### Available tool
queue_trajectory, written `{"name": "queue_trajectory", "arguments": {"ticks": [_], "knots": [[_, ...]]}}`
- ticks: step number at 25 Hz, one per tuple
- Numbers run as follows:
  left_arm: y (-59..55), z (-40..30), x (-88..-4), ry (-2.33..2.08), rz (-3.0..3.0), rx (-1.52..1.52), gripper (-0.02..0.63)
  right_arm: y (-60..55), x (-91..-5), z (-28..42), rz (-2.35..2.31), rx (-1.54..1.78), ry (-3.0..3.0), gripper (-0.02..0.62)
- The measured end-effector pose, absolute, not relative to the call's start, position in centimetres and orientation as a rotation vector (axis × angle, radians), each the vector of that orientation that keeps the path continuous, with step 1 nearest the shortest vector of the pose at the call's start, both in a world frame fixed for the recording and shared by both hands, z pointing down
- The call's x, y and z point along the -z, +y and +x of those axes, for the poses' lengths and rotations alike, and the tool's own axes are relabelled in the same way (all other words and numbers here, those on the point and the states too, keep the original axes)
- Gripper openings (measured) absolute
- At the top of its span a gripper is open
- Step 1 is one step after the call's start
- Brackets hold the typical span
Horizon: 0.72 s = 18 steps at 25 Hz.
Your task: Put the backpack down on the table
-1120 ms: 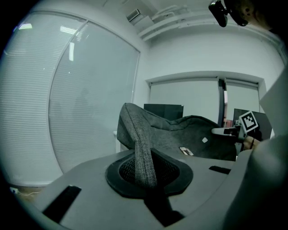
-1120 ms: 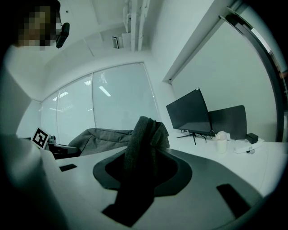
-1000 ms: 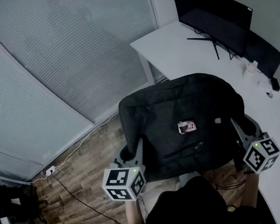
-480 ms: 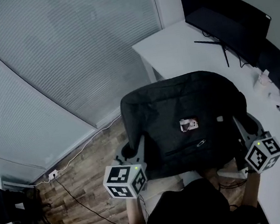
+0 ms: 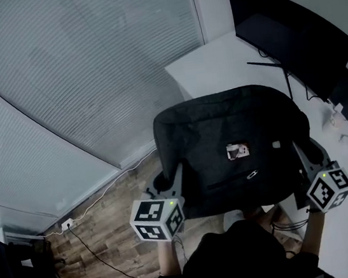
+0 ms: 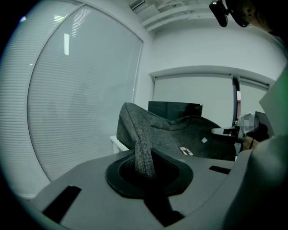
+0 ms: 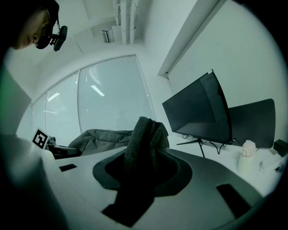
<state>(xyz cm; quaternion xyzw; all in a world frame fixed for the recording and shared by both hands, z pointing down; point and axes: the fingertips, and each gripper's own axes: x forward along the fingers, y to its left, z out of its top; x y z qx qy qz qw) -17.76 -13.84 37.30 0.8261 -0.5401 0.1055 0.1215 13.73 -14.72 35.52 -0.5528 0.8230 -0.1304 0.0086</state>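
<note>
A dark grey backpack [image 5: 233,146] hangs flat between my two grippers, above the wooden floor and beside the white table [image 5: 215,68]. My left gripper [image 5: 167,180] is shut on the bag's left edge, seen as a fold of grey fabric [image 6: 143,150] pinched between the jaws. My right gripper [image 5: 306,156] is shut on the bag's right edge, where bunched fabric [image 7: 143,137] rises from the jaws. A small red and white tag [image 5: 238,151] sits on the bag's top face.
A dark monitor [image 5: 288,35] stands on the table at the right, with a second screen [image 7: 252,121] and a small white bottle [image 7: 245,162] beside it. Window blinds [image 5: 75,72] fill the left. Cables [image 5: 99,248] run over the wooden floor.
Both grippers and the backpack have moved together toward the table. The monitor and table have shifted right and down in the head view. The grips are unchanged.
</note>
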Motion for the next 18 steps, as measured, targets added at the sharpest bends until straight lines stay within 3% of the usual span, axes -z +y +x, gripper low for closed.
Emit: {"name": "queue_trajectory", "arguments": {"ticks": [18], "knots": [[-27.8,-16.2,-38.4,-1.447,2.433,-0.370,0.043,-26.2,-36.7,15.3,-1.831,0.492,2.501,0.124]]}}
